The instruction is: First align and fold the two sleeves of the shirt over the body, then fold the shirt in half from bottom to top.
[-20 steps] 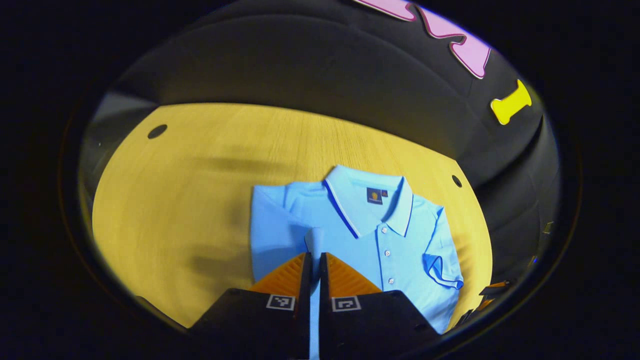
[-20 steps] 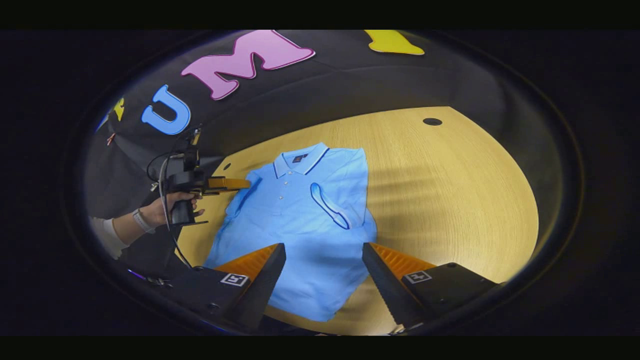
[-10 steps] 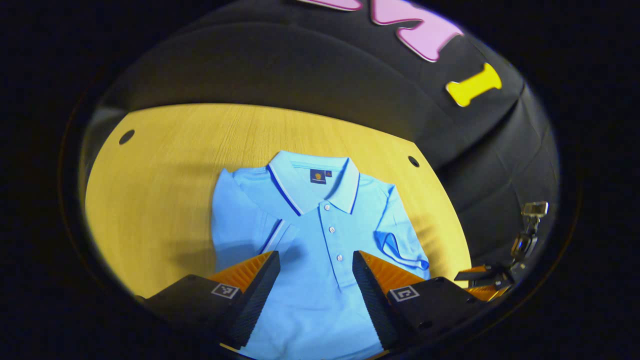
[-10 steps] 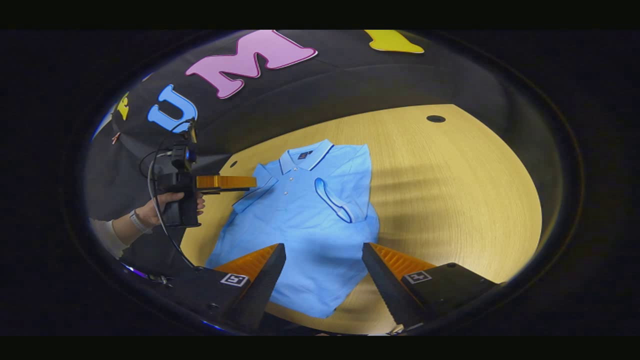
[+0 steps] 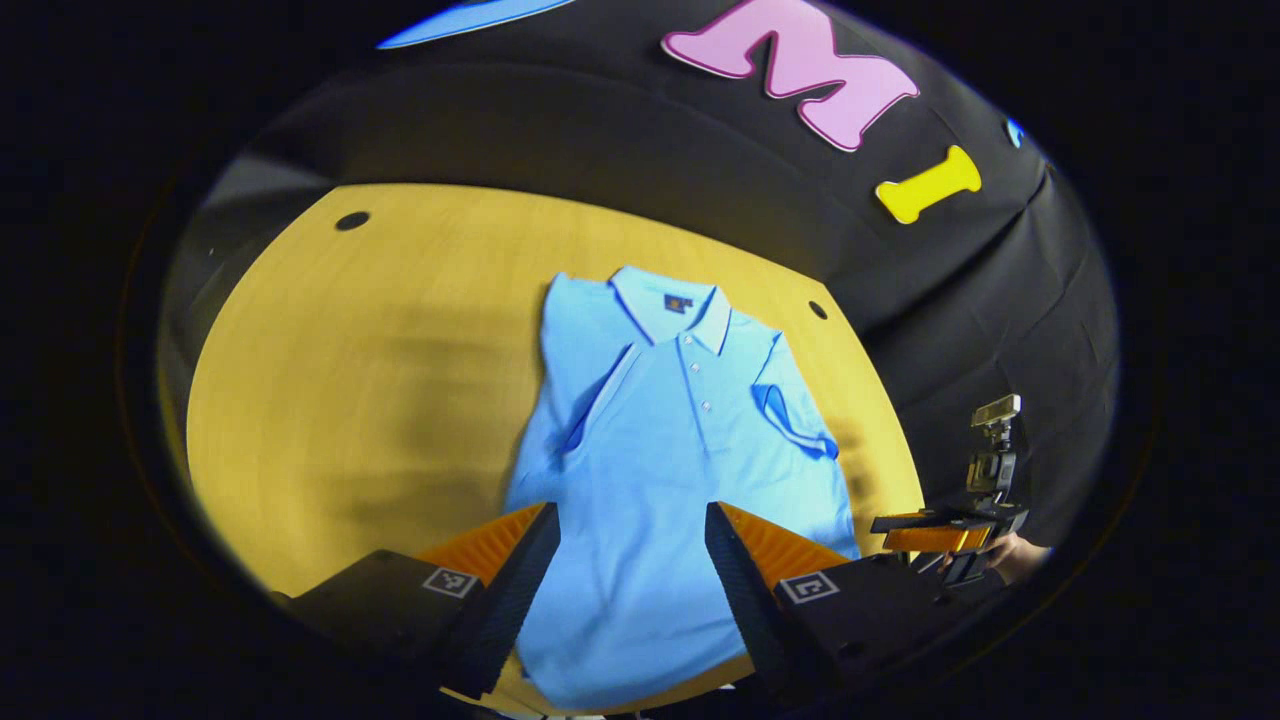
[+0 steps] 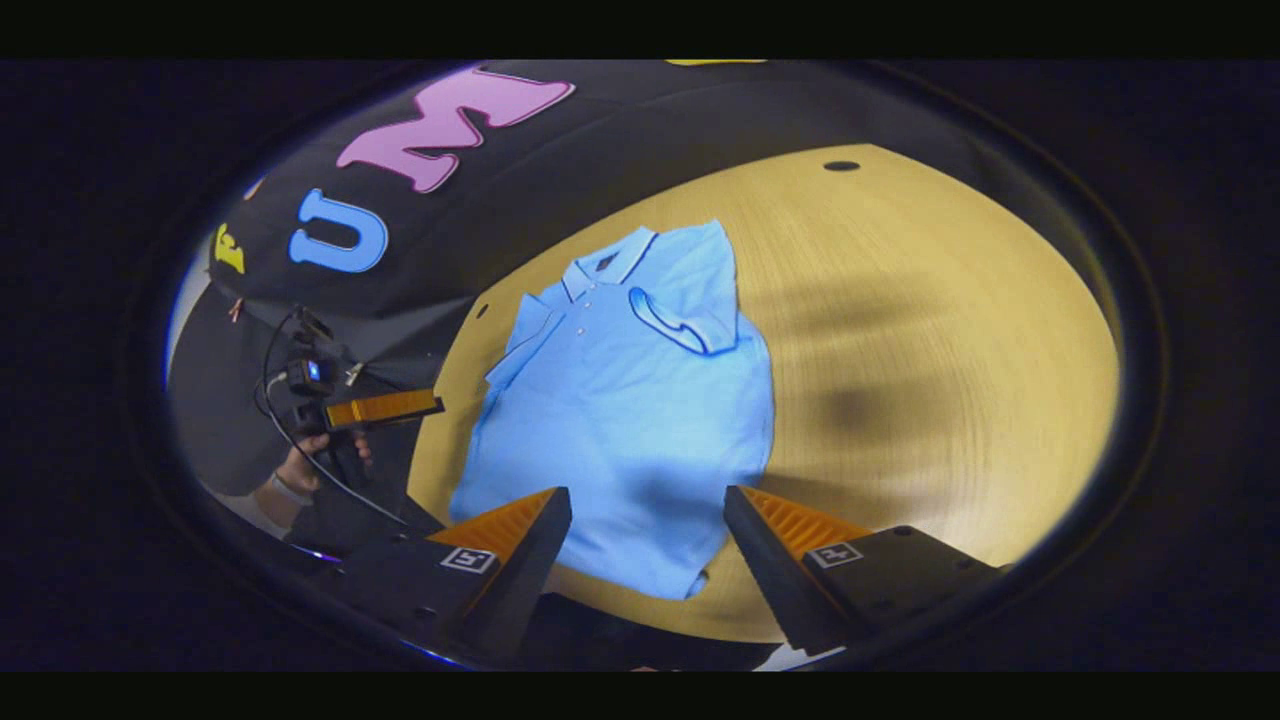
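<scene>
The wooden worktop [image 5: 330,380] fills most of the booth floor in front of me, pale yellow with small dark holes [image 5: 351,220] near its far corners. Spread flat on it, collar toward the back wall, lies the light blue polo shirt [image 5: 660,460], buttons facing up. Both short sleeves are turned inward over the body: one sleeve [image 5: 795,425] shows its dark-trimmed cuff lying across the chest, and the opposite sleeve [image 5: 585,400] is folded in along a straight diagonal crease. The lower hem sits nearest the two tools, unfolded.

The left gripper [image 5: 630,560] hangs above the bottom part of the shirt, jaws spread wide with nothing between them but the cloth far below. The right gripper [image 6: 645,545] hovers likewise over the hem, jaws parted and empty. In the right gripper view the left tool appears off the worktop's edge, held by a hand [image 6: 300,465] with a wristband.
</scene>
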Tool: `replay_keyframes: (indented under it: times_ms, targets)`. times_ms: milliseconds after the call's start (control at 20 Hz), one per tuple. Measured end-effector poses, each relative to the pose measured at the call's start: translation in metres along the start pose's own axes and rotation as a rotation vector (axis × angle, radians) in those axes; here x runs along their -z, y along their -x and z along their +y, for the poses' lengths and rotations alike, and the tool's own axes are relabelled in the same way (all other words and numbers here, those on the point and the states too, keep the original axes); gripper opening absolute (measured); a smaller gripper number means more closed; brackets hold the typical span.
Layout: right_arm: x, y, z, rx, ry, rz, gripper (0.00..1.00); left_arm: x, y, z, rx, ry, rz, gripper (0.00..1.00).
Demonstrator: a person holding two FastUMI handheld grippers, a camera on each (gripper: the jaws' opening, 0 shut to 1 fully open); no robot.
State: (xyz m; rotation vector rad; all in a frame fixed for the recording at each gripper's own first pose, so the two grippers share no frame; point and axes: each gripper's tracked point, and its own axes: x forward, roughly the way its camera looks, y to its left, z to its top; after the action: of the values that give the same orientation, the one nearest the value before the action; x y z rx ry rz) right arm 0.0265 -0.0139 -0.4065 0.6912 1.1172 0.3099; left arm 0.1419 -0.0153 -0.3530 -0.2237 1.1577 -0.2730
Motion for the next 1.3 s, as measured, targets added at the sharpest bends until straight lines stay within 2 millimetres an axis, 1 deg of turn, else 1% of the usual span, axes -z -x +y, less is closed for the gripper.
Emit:
replay_keyframes:
  times_ms: [100, 200, 350, 400, 500, 650, 750, 800, 900, 950, 1050, 1150, 1200, 1300]
  targets:
    - [0.012, -0.002, 0.000, -0.021, -0.050, 0.018, 0.96, 0.027, 0.014, 0.015, -0.006, 0.043, 0.028, 0.94]
    - [0.025, -0.003, -0.001, -0.040, -0.091, 0.045, 0.96, 0.054, 0.021, 0.023, 0.001, 0.074, 0.064, 0.94]
    - [0.038, -0.006, -0.001, -0.071, -0.143, 0.079, 0.96, 0.094, 0.022, 0.035, 0.002, 0.070, 0.139, 0.94]
    - [0.041, -0.005, -0.002, -0.079, -0.166, 0.087, 0.96, 0.105, 0.022, 0.038, 0.000, 0.065, 0.162, 0.94]
    - [0.041, -0.004, -0.002, -0.108, -0.225, 0.084, 0.96, 0.122, 0.022, 0.041, 0.009, 0.072, 0.199, 0.94]
    - [0.032, -0.002, -0.007, -0.116, -0.281, 0.046, 0.96, 0.132, 0.024, 0.035, 0.056, 0.097, 0.208, 0.94]
    - [0.026, -0.004, -0.010, -0.117, -0.302, 0.025, 0.96, 0.133, 0.017, 0.029, 0.089, 0.114, 0.209, 0.94]
    - [0.027, -0.005, -0.010, -0.125, -0.313, 0.029, 0.96, 0.136, 0.011, 0.028, 0.089, 0.122, 0.218, 0.94]
    - [0.036, -0.007, -0.007, -0.146, -0.335, 0.069, 0.96, 0.135, 0.007, 0.023, 0.096, 0.126, 0.220, 0.93]
    - [0.042, -0.008, -0.005, -0.156, -0.336, 0.095, 0.96, 0.136, 0.008, 0.018, 0.101, 0.117, 0.223, 0.91]
    - [0.048, -0.008, -0.001, -0.173, -0.352, 0.126, 0.96, 0.139, 0.008, 0.012, 0.109, 0.087, 0.242, 0.94]
    - [0.053, -0.006, -0.001, -0.176, -0.341, 0.127, 0.96, 0.143, 0.006, 0.008, 0.117, 0.080, 0.251, 0.94]
    - [0.057, -0.004, -0.001, -0.187, -0.355, 0.139, 0.96, 0.145, 0.006, 0.004, 0.129, 0.092, 0.254, 0.94]
    - [0.065, 0.000, 0.008, -0.241, -0.436, 0.172, 0.96, 0.147, 0.005, 0.000, 0.148, 0.124, 0.256, 0.93]
